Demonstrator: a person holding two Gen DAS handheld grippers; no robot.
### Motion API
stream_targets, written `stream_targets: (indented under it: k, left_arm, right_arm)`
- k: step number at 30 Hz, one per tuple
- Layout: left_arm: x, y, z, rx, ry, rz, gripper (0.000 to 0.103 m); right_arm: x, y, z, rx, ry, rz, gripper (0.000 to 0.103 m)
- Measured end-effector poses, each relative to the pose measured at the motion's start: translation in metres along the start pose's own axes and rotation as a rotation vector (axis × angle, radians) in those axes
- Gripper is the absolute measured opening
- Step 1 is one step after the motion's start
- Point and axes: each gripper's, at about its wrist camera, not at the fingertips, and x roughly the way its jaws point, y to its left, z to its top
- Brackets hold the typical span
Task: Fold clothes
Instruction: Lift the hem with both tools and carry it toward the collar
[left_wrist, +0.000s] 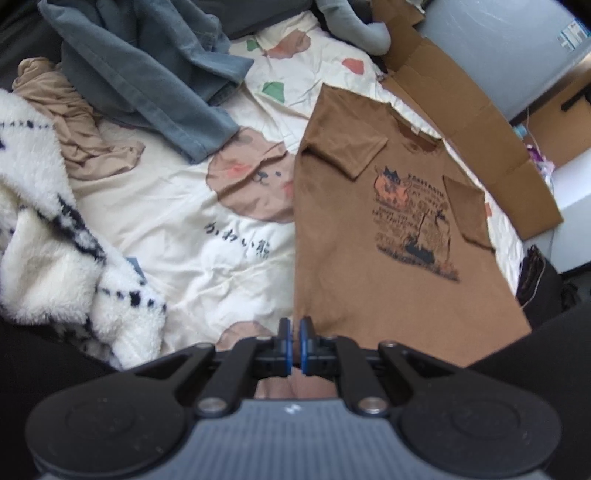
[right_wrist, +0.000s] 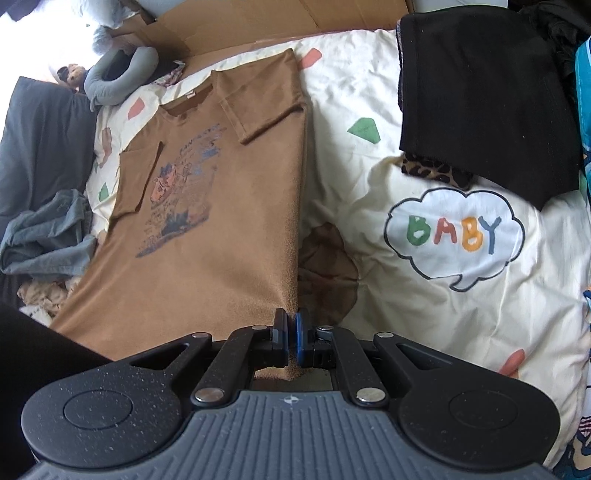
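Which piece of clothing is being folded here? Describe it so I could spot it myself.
Look at the cream cartoon-print duvet covering the bed. Lying flat on it, beside the cardboard, is a brown T-shirt with both sleeves folded inward. Unlike the crumpled grey-blue garment nearby, it has a printed graphic on its chest.

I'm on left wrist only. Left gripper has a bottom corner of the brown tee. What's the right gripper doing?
Observer: The right gripper is shut on the other bottom corner of the brown tee.
Operator: Anything right of the shirt? I only see a dark edge there.
Observer: A folded black garment lies on the quilt, over a leopard-print piece.
Operator: Sleeves folded on that side too?
Observer: Yes, both sleeves lie folded in over the chest.
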Motion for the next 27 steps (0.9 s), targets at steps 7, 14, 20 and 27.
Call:
stream_targets:
  k: [7, 14, 20, 27]
  left_arm:
    - [-0.016, -0.014, 0.032, 0.016, -0.050, -0.027, 0.004]
    - [-0.030, -0.033, 0.060, 0.009, -0.105, -0.061, 0.004]
    - [-0.040, -0.049, 0.079, 0.014, -0.133, -0.082, 0.004]
    - [-0.038, -0.059, 0.098, 0.015, -0.135, -0.081, 0.004]
  right_arm:
    - [-0.014, 0.017, 0.029, 0.022, -0.054, 0.006, 0.001]
    - [-0.034, 0.034, 0.058, 0.038, -0.109, 0.011, 0.001]
    - [-0.042, 0.041, 0.075, 0.022, -0.132, 0.021, 0.001]
    - [-0.037, 0.033, 0.084, 0.027, -0.126, 0.050, 0.001]
